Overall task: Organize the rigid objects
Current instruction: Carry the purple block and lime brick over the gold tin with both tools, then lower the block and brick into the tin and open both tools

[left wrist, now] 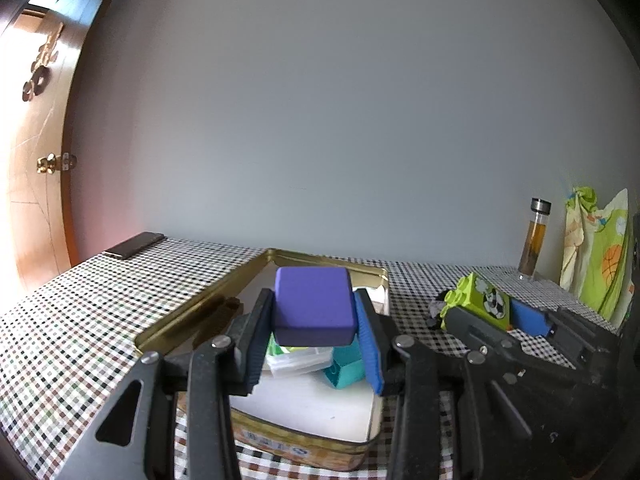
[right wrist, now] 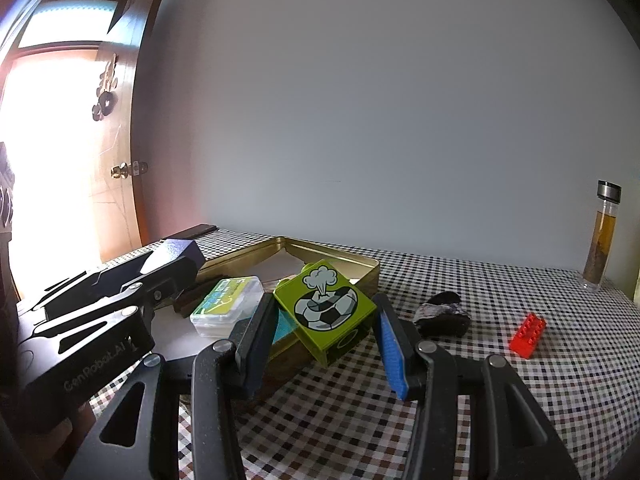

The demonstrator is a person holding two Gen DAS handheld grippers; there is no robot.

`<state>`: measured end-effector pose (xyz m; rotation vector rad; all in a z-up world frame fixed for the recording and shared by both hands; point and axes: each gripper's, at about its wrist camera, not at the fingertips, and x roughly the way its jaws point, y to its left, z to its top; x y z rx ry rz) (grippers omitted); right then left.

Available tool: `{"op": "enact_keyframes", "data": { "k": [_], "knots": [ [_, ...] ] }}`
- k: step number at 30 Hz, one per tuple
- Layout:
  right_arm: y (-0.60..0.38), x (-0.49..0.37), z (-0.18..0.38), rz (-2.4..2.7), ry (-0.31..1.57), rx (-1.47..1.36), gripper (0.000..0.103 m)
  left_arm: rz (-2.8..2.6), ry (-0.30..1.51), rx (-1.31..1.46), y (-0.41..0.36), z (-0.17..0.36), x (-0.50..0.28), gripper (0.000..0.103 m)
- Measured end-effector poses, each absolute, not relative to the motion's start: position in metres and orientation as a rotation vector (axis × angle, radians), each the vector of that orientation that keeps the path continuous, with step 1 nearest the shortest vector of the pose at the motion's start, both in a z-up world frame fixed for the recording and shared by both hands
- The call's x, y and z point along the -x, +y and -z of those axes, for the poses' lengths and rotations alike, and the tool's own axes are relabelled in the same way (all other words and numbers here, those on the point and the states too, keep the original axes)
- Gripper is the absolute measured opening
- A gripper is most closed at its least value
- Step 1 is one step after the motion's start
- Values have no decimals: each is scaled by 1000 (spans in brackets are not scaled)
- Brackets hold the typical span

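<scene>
Nearest the left wrist camera, the left tongs (left wrist: 314,334) pinched a purple block (left wrist: 314,306) between their pads, holding it above the open gold tin (left wrist: 200,304) that sat on the checked desk (left wrist: 72,320). Under the block, inside the tin, lay a clear plastic case (left wrist: 298,362) and a teal box (left wrist: 346,366) on the white lining. In the right wrist view, the right tongs (right wrist: 324,336) gripped a green toy brick printed with a burst football (right wrist: 326,312), tilted and held just over the tin's near right corner. Whether both pads pressed it could be read from the left view, where the brick sat clamped between them. A little beyond the right tongs, a dark crumpled object (right wrist: 442,316) lay on the desk, and further right a red studded brick (right wrist: 528,334) rested well apart from it. At the far edge stood a glass bottle of amber liquid (right wrist: 602,236), and at the far left corner lay a dark phone (left wrist: 134,245) near the wooden door (left wrist: 36,160).
</scene>
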<state>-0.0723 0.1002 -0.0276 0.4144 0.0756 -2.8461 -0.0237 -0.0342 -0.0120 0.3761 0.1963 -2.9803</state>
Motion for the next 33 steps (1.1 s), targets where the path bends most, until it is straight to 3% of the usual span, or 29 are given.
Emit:
{"op": "enact_keyframes", "data": {
  "k": [20, 33],
  "knots": [
    [74, 95, 33, 2750, 97, -528, 51, 2925, 295, -487, -81, 18, 33, 39],
    [43, 156, 39, 2703, 205, -738, 51, 2882, 175, -754, -105, 19, 88, 39]
  ]
}}
